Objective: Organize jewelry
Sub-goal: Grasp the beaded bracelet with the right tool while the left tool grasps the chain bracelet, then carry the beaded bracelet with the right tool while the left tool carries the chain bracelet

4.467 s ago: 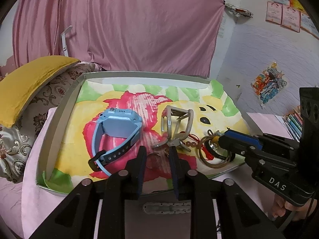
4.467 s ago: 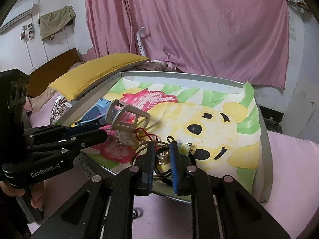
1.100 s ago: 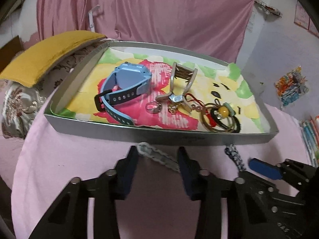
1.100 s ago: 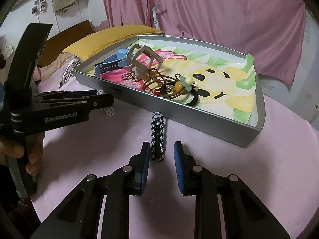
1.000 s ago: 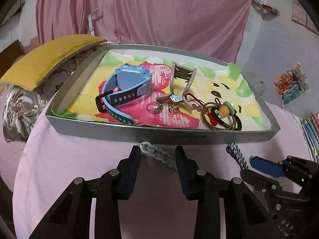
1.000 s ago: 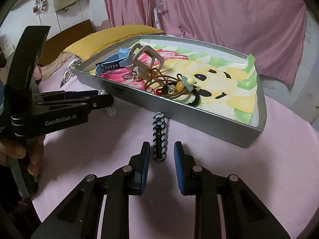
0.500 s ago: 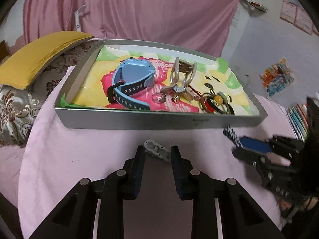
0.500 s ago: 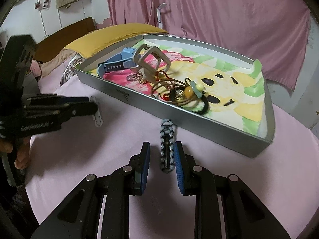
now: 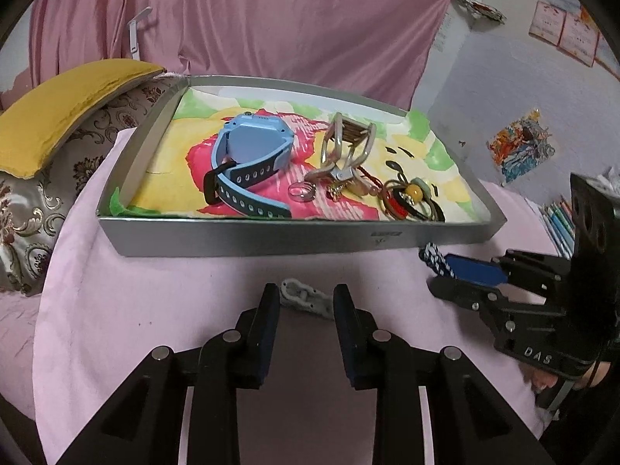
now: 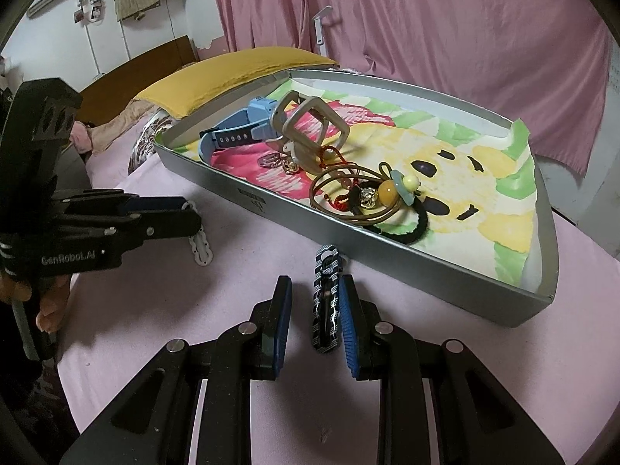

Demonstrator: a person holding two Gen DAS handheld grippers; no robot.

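A grey tray (image 9: 248, 238) with a bright drawing liner holds a blue watch (image 9: 252, 155), a beige hair claw (image 9: 345, 151), a ring (image 9: 301, 192) and hair ties with beads (image 9: 407, 199). A white hair clip (image 9: 306, 297) lies on the pink cloth in front of the tray, between the fingers of my open left gripper (image 9: 306, 302). A black-and-white patterned hair clip (image 10: 327, 298) lies between the fingers of my open right gripper (image 10: 316, 310), close to the right finger. Tray (image 10: 348, 248), watch (image 10: 240, 131) and claw (image 10: 306, 131) also show in the right wrist view.
A pink cloth (image 9: 155, 302) covers the surface. A yellow cushion (image 9: 58, 116) lies at the left, and a pink curtain (image 9: 290, 19) hangs behind. Coloured pencils (image 9: 560, 224) lie at the far right. The left gripper body (image 10: 97, 224) stands left of the white clip (image 10: 199, 244).
Both grippers pulled back from inside the tray to the cloth in front. Each has moved forward so a hair clip lies between its open fingers.
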